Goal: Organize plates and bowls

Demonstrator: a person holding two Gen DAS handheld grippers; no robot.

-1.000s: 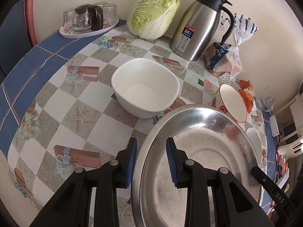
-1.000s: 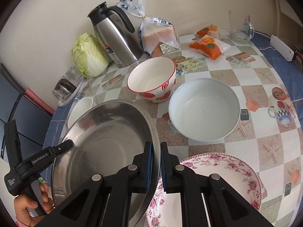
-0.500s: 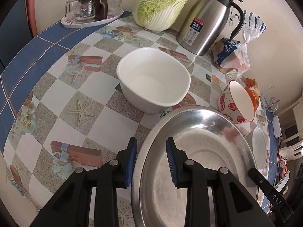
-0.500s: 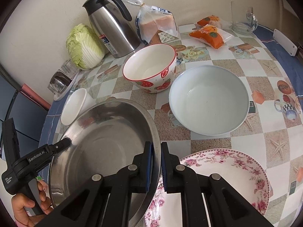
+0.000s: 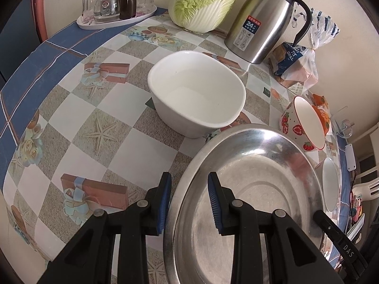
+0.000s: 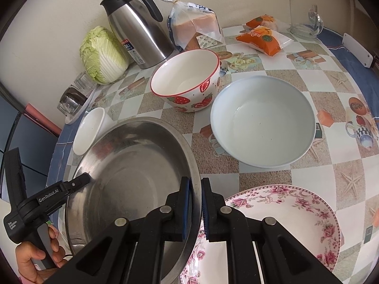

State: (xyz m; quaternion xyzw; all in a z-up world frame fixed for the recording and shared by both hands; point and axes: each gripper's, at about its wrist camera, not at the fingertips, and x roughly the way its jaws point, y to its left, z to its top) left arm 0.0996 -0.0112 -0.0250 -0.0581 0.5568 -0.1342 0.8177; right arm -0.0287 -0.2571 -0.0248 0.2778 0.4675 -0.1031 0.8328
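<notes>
A large steel basin [image 5: 248, 189] [image 6: 132, 179] is held between both grippers. My left gripper [image 5: 189, 201] straddles its left rim with a wide gap between the jaws, open. My right gripper [image 6: 195, 206] is shut on the basin's right rim. A white bowl [image 5: 196, 97] [image 6: 88, 130] stands just beyond the basin. A strawberry bowl [image 6: 187, 82] [image 5: 305, 123] and a pale blue bowl [image 6: 263, 123] stand behind. A floral plate [image 6: 284, 232] lies at front right, partly under the basin.
At the back by the wall stand a steel thermos [image 6: 137, 28], a cabbage [image 5: 203, 0], a bread bag [image 6: 194, 26], orange snack packs [image 6: 263, 37] and a tray of glasses [image 5: 116, 9]. The checked tablecloth [image 5: 71, 118] covers the table.
Both views have shifted closer and lower toward the table with the basin. The right gripper stays shut on the rim; the left gripper's jaws keep the same gap.
</notes>
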